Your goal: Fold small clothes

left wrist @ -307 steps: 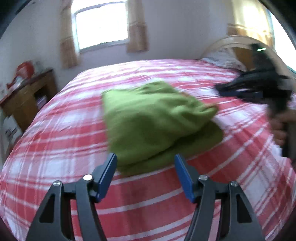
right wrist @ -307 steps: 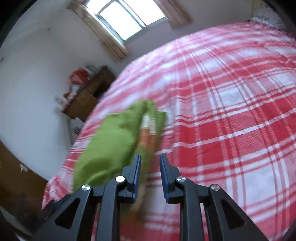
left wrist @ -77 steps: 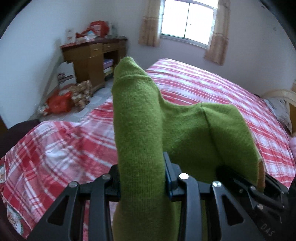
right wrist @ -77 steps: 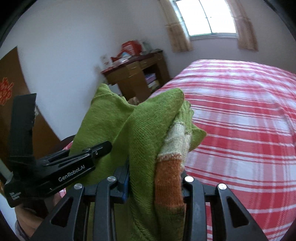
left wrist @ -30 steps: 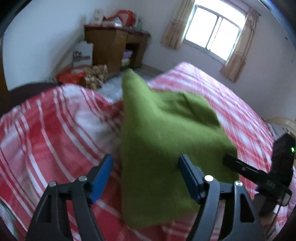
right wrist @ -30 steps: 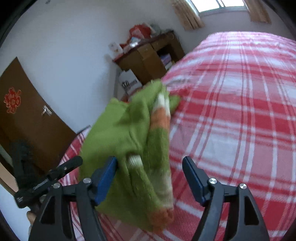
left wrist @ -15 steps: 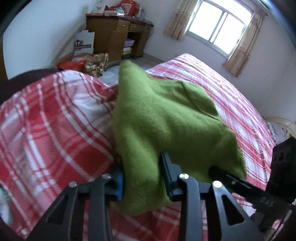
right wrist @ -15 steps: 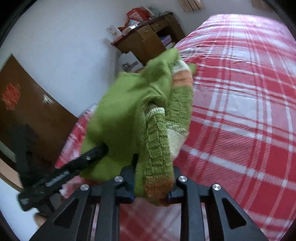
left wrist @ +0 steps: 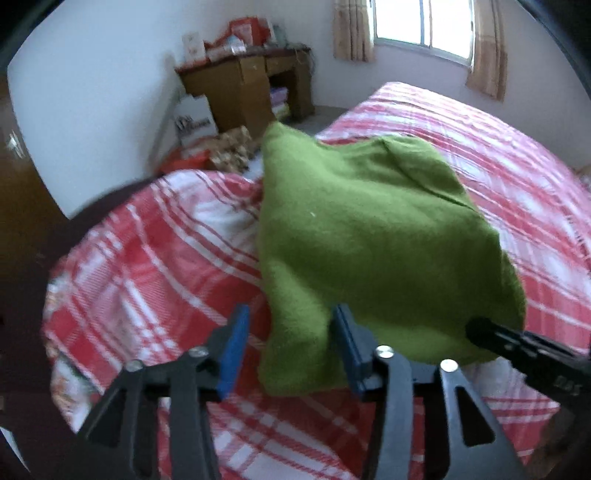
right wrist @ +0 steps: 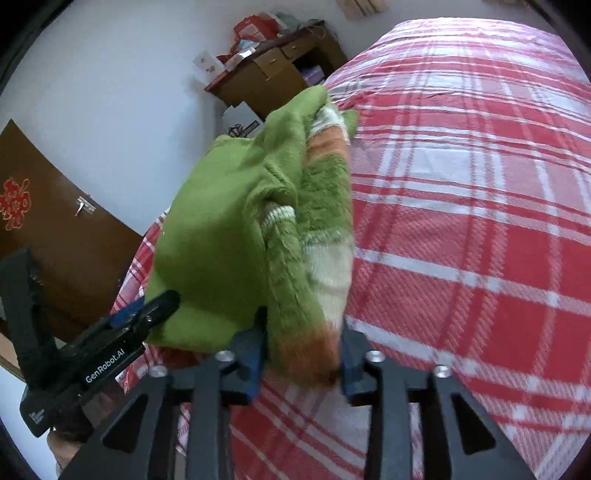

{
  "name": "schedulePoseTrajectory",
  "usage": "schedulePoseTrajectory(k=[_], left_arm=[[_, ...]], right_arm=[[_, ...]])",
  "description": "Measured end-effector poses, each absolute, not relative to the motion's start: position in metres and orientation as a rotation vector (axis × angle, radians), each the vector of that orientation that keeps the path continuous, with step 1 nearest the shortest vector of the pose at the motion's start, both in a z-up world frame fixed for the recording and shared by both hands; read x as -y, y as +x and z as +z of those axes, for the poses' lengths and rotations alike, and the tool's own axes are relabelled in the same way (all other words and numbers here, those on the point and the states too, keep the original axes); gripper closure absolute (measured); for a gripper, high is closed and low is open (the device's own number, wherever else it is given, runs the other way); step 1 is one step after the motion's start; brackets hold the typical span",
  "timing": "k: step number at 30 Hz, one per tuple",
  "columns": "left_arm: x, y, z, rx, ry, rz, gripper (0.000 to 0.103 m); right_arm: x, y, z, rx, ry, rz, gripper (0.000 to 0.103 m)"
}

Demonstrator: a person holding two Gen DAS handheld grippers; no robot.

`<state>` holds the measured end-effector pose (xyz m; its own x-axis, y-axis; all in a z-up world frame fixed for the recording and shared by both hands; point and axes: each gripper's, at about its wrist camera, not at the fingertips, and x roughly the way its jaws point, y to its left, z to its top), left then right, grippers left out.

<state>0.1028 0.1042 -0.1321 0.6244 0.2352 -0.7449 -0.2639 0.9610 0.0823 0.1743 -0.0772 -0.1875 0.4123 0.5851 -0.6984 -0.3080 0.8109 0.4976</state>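
A folded green knit sweater (left wrist: 373, 240) with orange and cream stripes (right wrist: 325, 229) lies near the corner of the red plaid bed (left wrist: 155, 280). My left gripper (left wrist: 291, 347) has its jaws apart around the sweater's near edge, no longer pinching it. My right gripper (right wrist: 301, 354) has its jaws partly apart around the striped edge. Each gripper shows in the other's view: the right one (left wrist: 517, 343) at the sweater's right edge, the left one (right wrist: 122, 336) at its left edge.
A wooden desk (left wrist: 251, 85) with clutter stands against the wall beyond the bed corner, with bags and a box (left wrist: 195, 122) on the floor. A brown door (right wrist: 48, 236) is at left. A curtained window (left wrist: 421, 26) is behind. The bed stretches right (right wrist: 480, 184).
Both grippers were shut on the sweater half a second ago; now their jaws have opened. The sweater rests on the bed.
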Motion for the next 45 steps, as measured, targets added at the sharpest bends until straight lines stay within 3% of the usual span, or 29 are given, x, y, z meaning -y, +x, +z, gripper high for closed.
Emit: schedulePoseTrajectory(k=[2, 4, 8, 10, 12, 16, 30, 34, 45], left_arm=[[-0.104, 0.097, -0.126, -0.823, -0.009, 0.313, 0.045], [-0.103, 0.091, -0.120, -0.800, 0.010, 0.336, 0.034], [-0.097, 0.076, -0.109, -0.749, 0.043, 0.360, 0.026], [-0.094, 0.068, -0.103, -0.727, 0.051, 0.362, 0.019], [-0.091, 0.059, -0.096, -0.697, 0.060, 0.359, 0.016], [-0.086, 0.047, -0.086, -0.655, 0.067, 0.358, 0.003], [-0.077, 0.002, -0.037, -0.484, 0.062, 0.343, 0.000], [-0.071, -0.010, -0.022, -0.429, 0.071, 0.351, 0.000], [-0.063, -0.042, 0.013, -0.299, 0.089, 0.367, 0.000]], right_arm=[[0.086, 0.163, -0.181, -0.979, 0.317, 0.540, 0.060], [0.096, 0.146, -0.169, -0.915, 0.284, 0.489, 0.060], [0.101, 0.119, -0.141, -0.799, 0.200, 0.416, 0.057], [0.104, 0.106, -0.130, -0.753, 0.186, 0.402, 0.044], [0.105, 0.093, -0.121, -0.713, 0.173, 0.389, 0.038], [0.099, 0.076, -0.109, -0.663, 0.140, 0.375, 0.037], [0.088, 0.011, -0.043, -0.427, 0.035, 0.333, 0.037], [0.087, -0.004, -0.019, -0.343, 0.011, 0.330, 0.027], [0.092, -0.033, 0.021, -0.208, 0.067, 0.320, 0.023]])
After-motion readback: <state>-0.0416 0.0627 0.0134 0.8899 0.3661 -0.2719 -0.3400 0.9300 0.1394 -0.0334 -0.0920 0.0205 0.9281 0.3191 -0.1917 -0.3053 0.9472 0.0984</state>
